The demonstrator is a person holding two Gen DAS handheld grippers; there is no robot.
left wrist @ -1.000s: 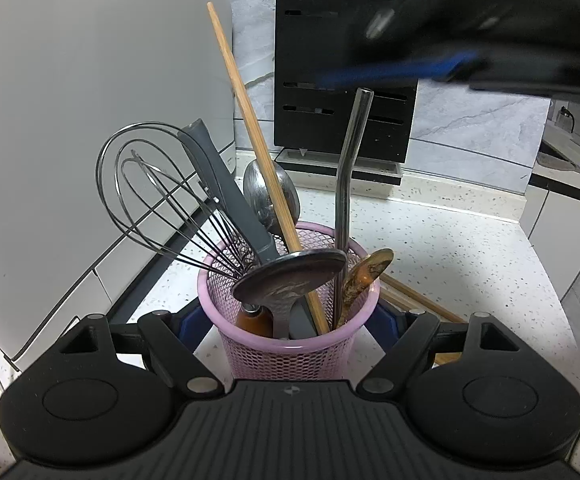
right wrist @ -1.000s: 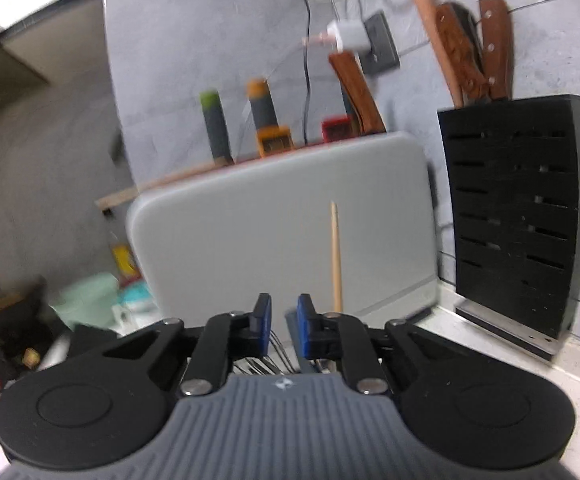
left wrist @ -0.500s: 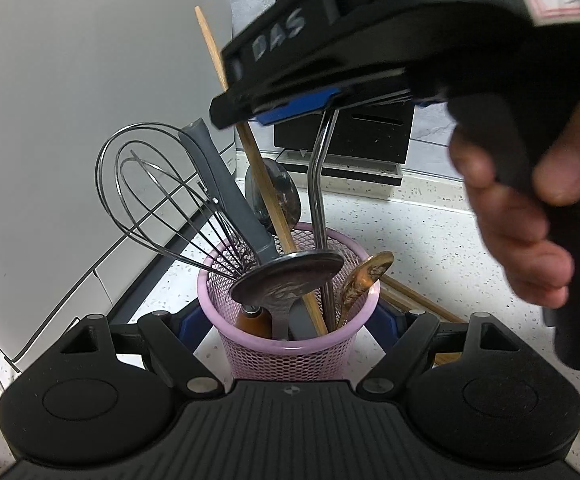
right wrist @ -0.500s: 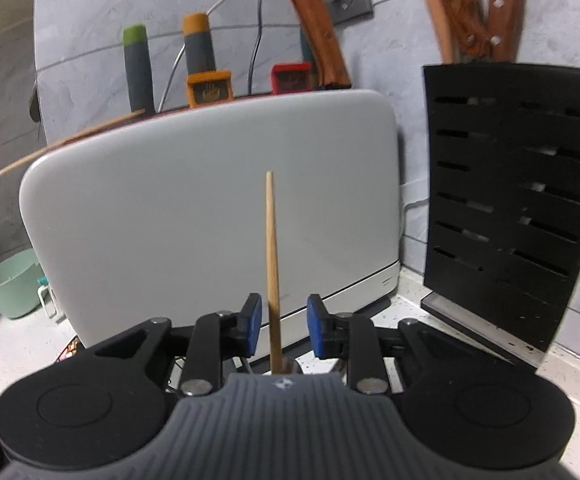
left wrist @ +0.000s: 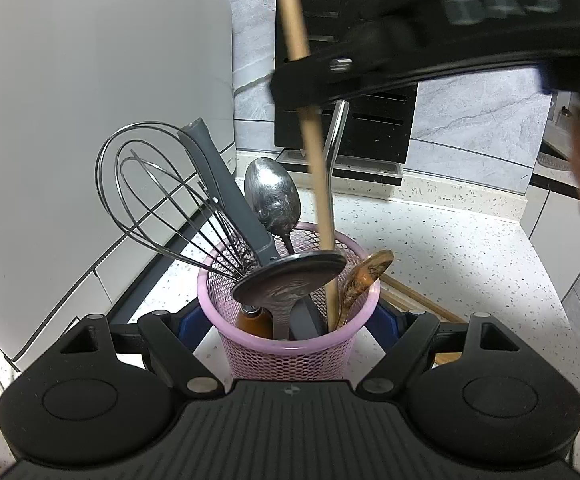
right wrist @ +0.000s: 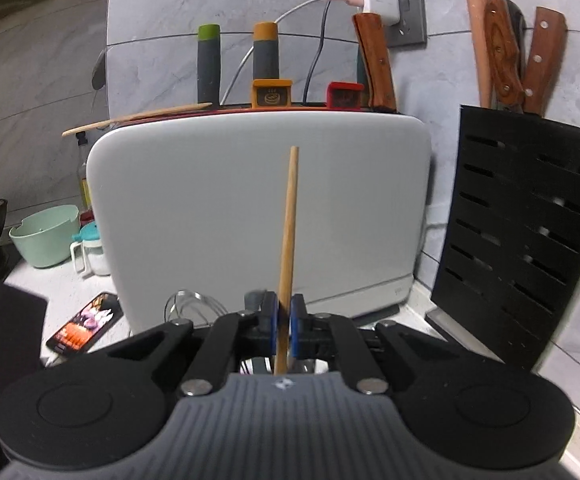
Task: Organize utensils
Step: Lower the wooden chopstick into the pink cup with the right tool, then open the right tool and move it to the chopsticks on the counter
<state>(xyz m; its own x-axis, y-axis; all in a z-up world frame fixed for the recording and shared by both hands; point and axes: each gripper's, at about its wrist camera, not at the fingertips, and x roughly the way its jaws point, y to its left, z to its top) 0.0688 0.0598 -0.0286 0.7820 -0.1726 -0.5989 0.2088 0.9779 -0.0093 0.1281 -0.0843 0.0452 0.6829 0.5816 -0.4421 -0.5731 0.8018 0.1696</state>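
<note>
Now the pink mesh basket [left wrist: 290, 354] on the table [left wrist: 449, 248] holds a whisk [left wrist: 162, 196], spoons, a ladle and a wooden chopstick [right wrist: 288, 240]. Left hand-held gripper [left wrist: 290, 320] clasps the basket; right hand-held gripper [right wrist: 284, 326] has just clenched on the chopstick.

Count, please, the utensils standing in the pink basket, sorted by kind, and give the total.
Whisk: 1
Metal spoon: 1
Metal ladle: 1
Wooden spoon: 1
Wooden stick: 1
Grey-handled tool: 1
Brown-handled tool, head hidden: 1
Total in the pink basket: 7
</note>
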